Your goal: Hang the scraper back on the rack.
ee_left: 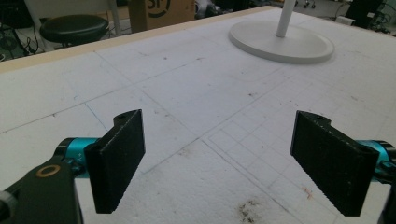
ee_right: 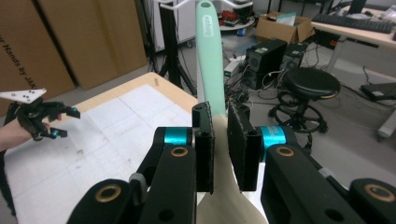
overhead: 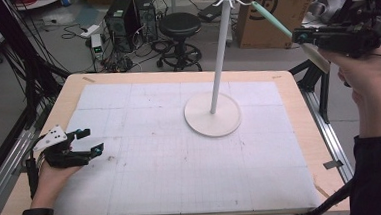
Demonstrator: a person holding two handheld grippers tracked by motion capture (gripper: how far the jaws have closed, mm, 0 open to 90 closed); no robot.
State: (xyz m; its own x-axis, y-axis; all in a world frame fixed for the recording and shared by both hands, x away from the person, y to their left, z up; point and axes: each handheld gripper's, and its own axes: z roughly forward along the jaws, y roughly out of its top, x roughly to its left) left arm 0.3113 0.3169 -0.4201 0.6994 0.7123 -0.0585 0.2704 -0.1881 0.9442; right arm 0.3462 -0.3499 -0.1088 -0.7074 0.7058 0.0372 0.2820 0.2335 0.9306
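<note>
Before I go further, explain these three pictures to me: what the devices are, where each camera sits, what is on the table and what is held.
A person holds a hand-operated two-jaw gripper in each hand. The high view looks down on the table; the other two cameras ride on the grippers, looking along their black jaws. On the white mat stands a white hook stand with a round base. The left gripper rests low, jaws open, holding nothing. The right gripper is raised beside the stand's top, shut on a spatula with a mint-green handle.
</note>
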